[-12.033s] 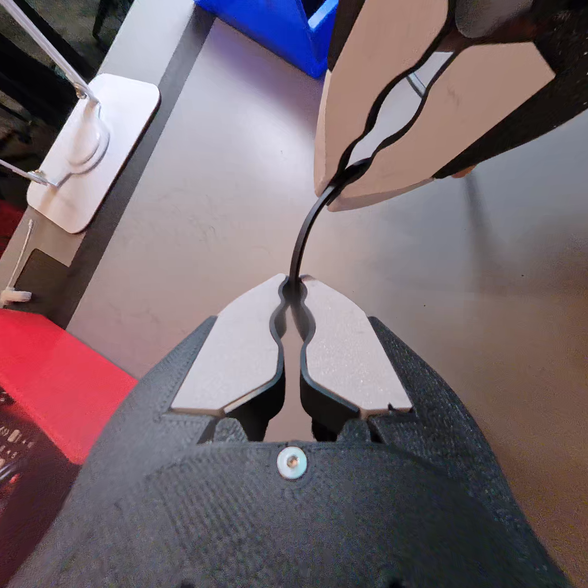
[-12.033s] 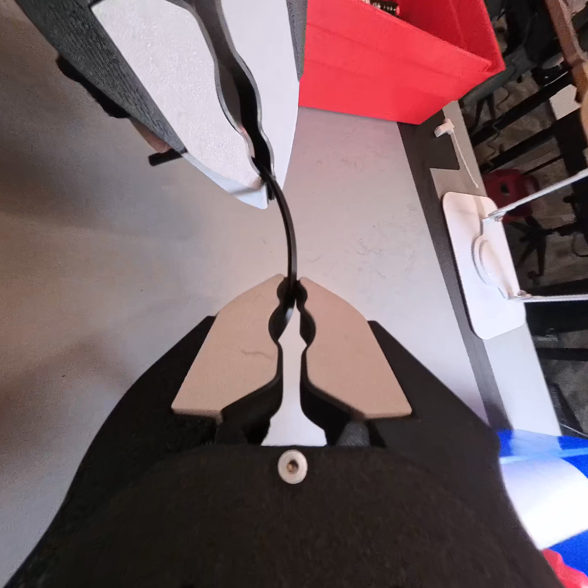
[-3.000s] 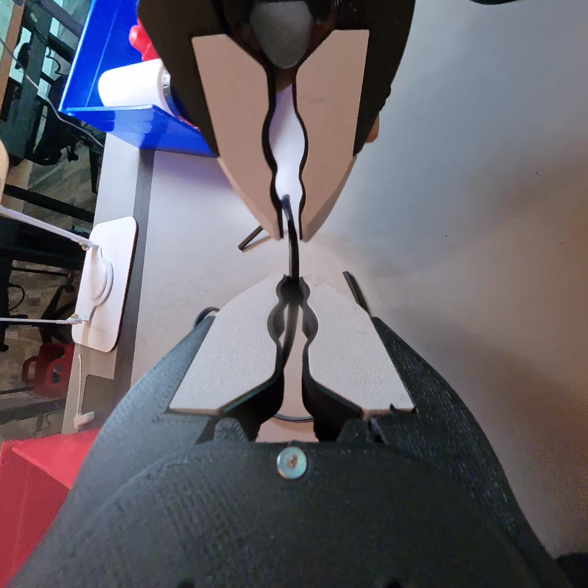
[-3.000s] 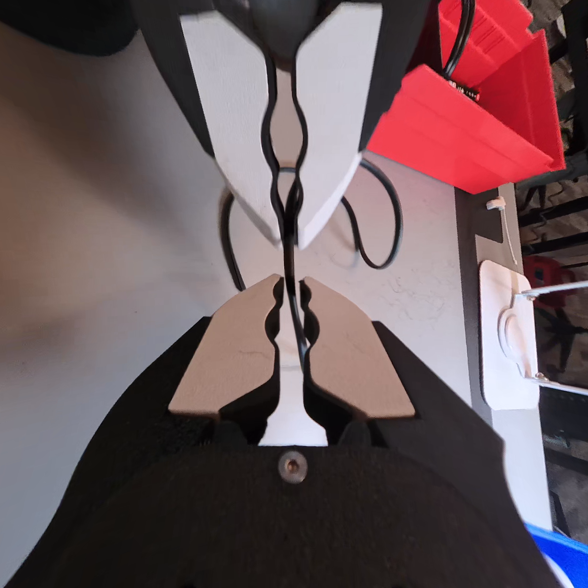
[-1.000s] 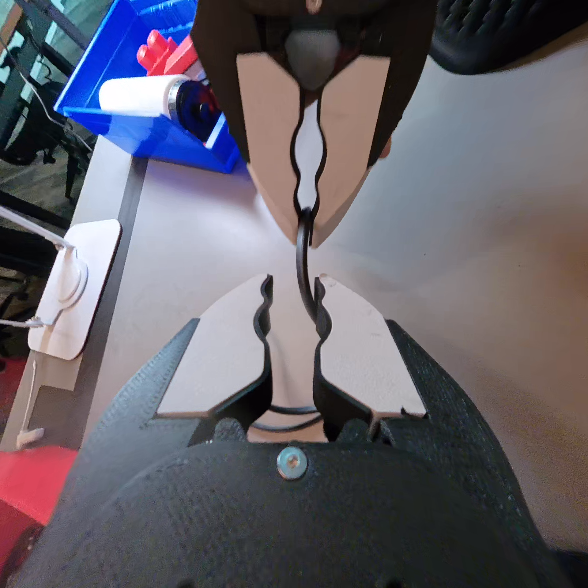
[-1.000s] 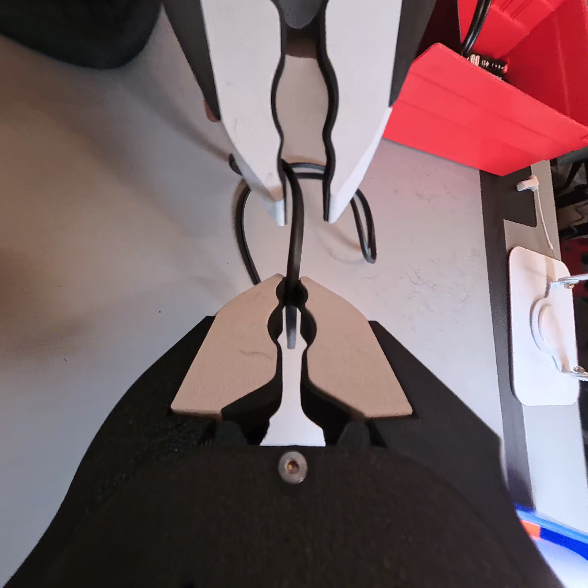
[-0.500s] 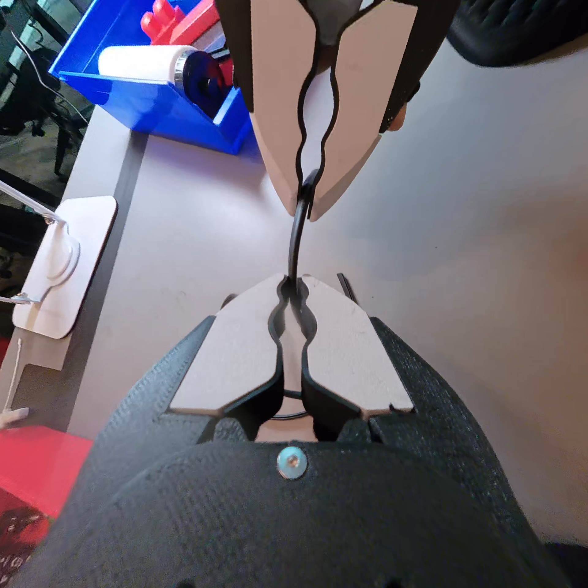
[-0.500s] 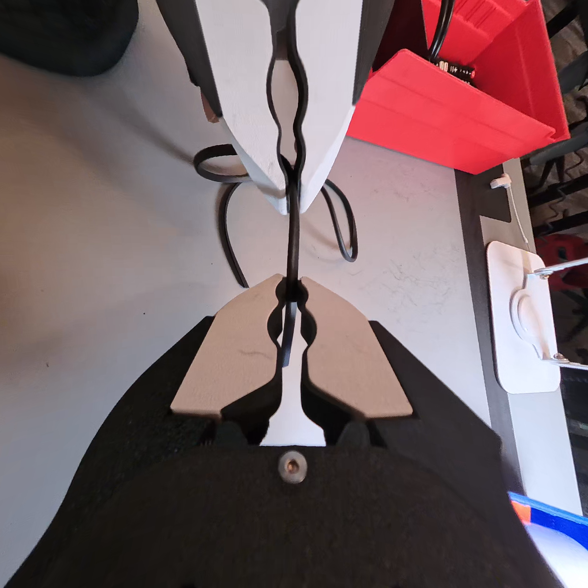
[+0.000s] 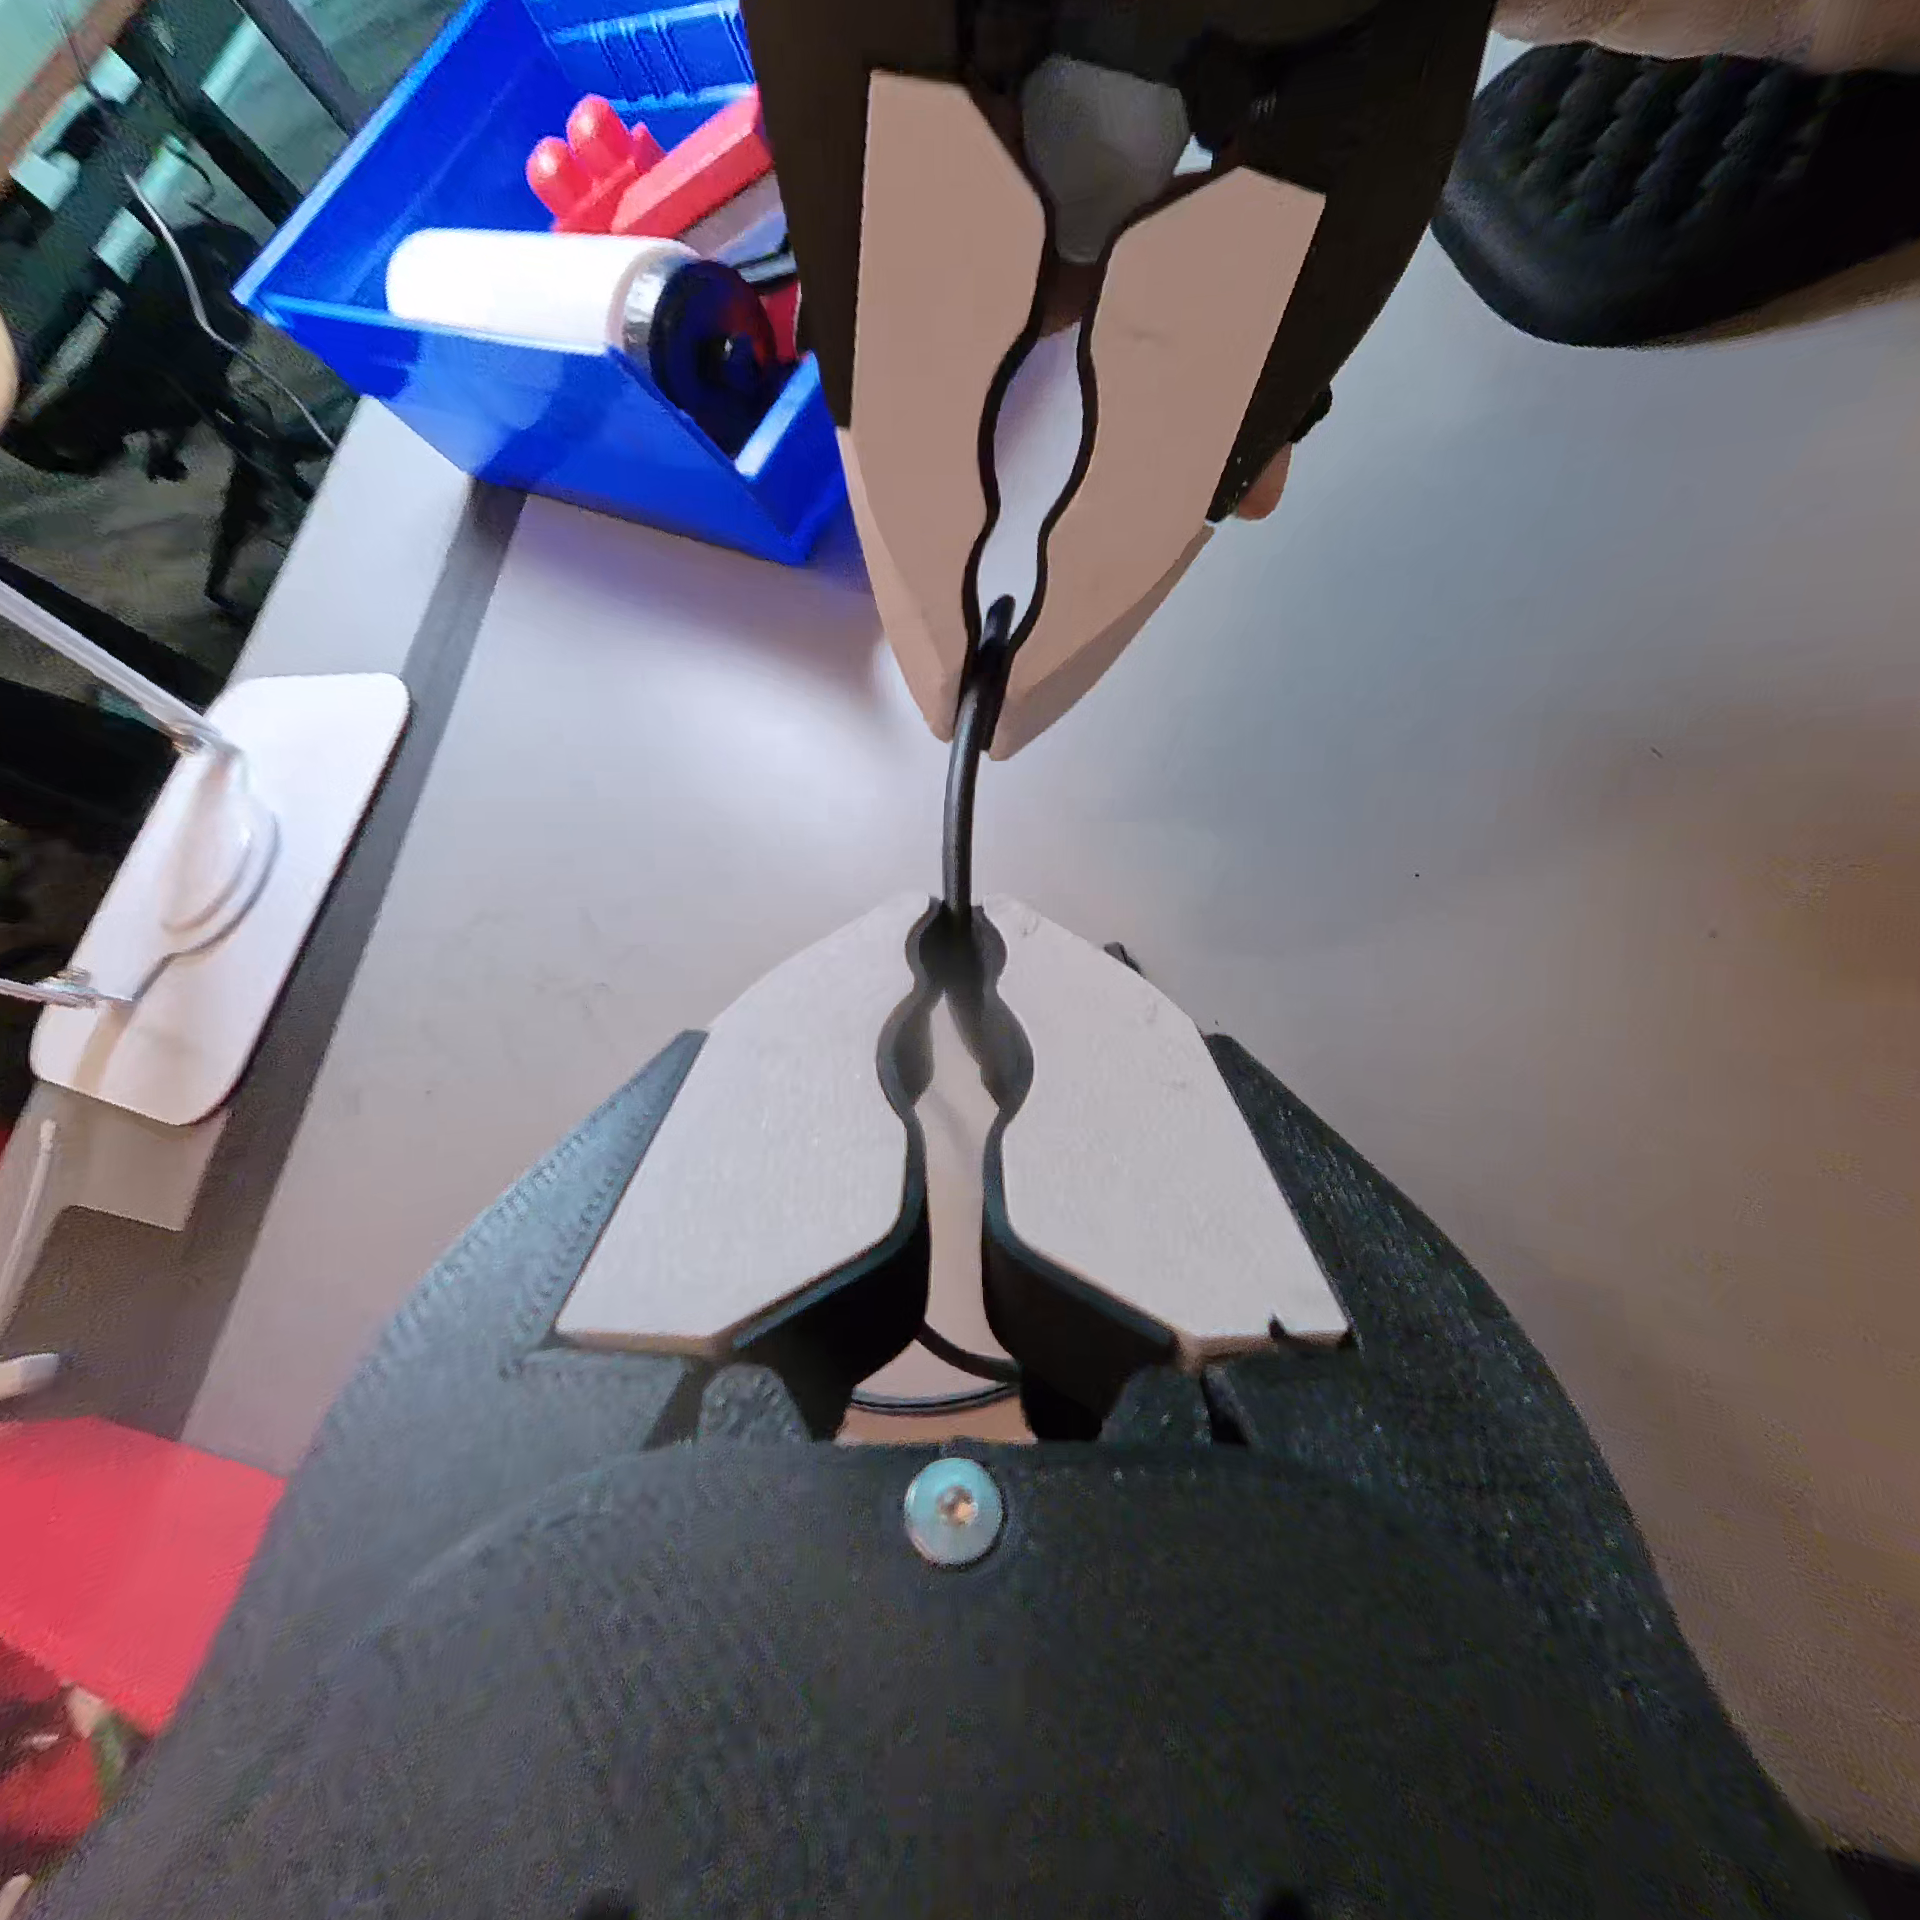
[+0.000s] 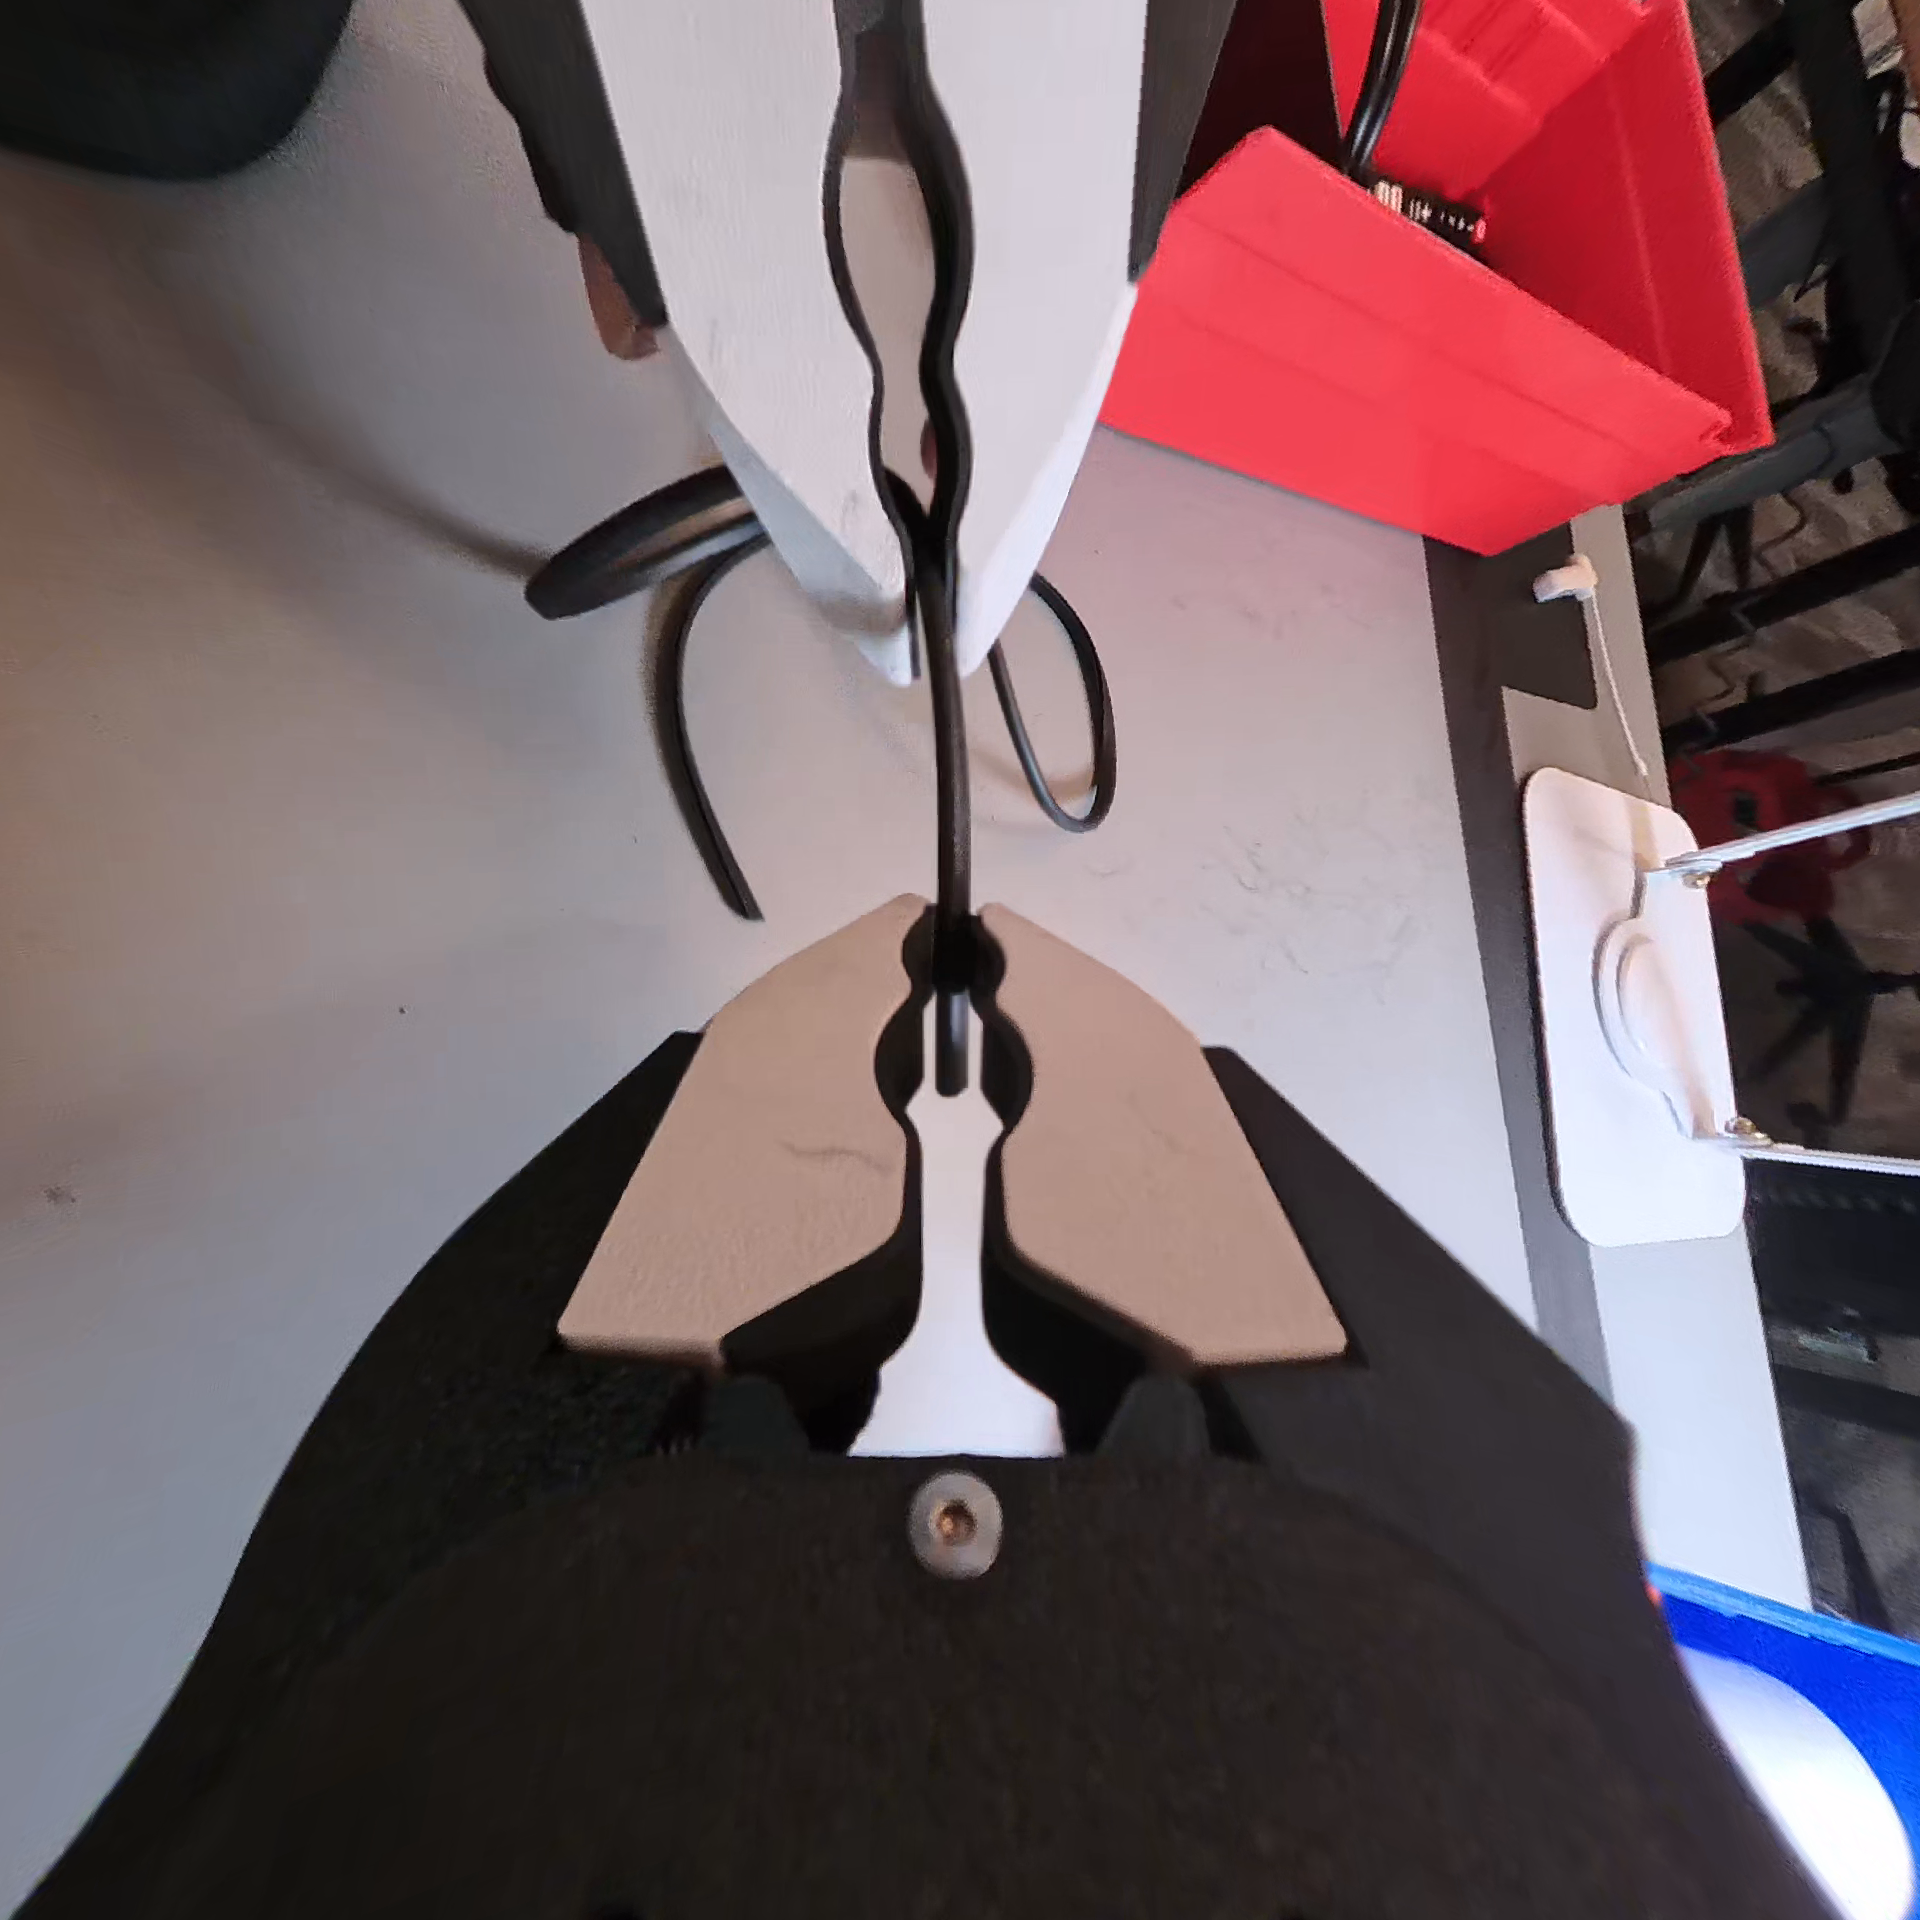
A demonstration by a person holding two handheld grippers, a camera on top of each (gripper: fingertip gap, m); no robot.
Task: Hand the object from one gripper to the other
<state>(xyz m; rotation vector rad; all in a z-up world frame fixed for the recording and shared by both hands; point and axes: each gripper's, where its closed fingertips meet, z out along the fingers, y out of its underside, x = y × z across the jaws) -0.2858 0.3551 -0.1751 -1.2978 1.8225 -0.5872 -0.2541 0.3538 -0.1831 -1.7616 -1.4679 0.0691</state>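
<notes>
Left wrist view: looks down along its own fingers, close over the grey table, blue bin at 11 o'clock.
Right wrist view: faces the opposite way, red bin at 1 o'clock.
Shared: the black cable between them, white lamp base.

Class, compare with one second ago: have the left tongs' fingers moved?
Yes. The left tongs have closed: their fingers, then apart, now pinch the black cable above the grey table.
</notes>
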